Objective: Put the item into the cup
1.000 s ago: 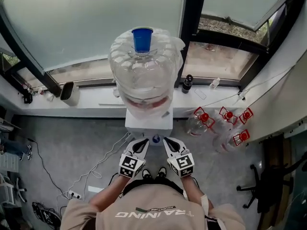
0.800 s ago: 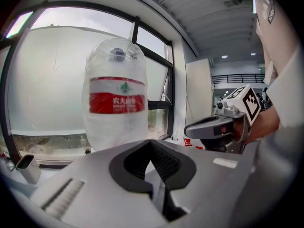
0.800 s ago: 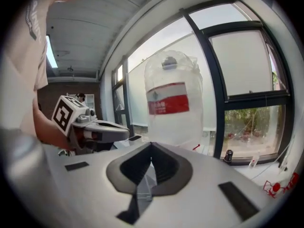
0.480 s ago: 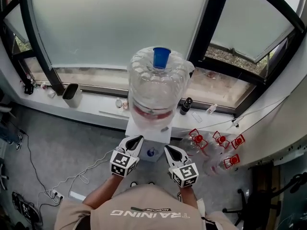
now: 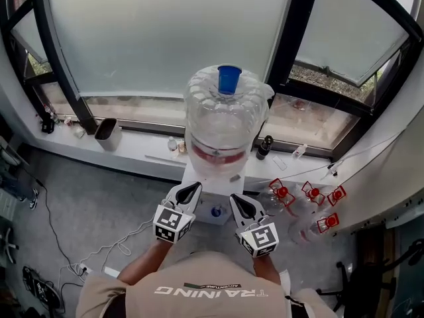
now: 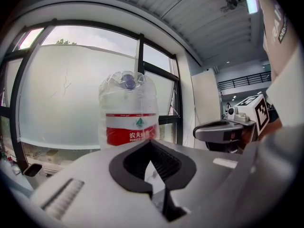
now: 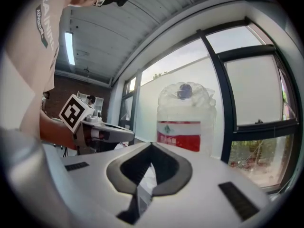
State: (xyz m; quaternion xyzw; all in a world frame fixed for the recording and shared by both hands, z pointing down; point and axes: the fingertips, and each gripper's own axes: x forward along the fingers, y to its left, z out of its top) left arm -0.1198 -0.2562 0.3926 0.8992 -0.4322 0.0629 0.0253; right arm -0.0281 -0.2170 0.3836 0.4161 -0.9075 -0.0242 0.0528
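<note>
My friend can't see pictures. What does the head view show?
A big clear water jug stands by the window with a blue cup on top. Below, a person holds the left gripper and right gripper, both shut.

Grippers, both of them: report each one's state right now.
Left gripper: closed, holding nothing.
Right gripper: closed, holding nothing.

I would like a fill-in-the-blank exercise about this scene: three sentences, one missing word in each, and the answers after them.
1. The cup standing on top of the big water bottle is ___ in colour.
2. The label on the water bottle is mostly ___.
3. The jaws of the left gripper and the right gripper are both ___, with nothing between them.

Missing words: blue; red; shut
</note>
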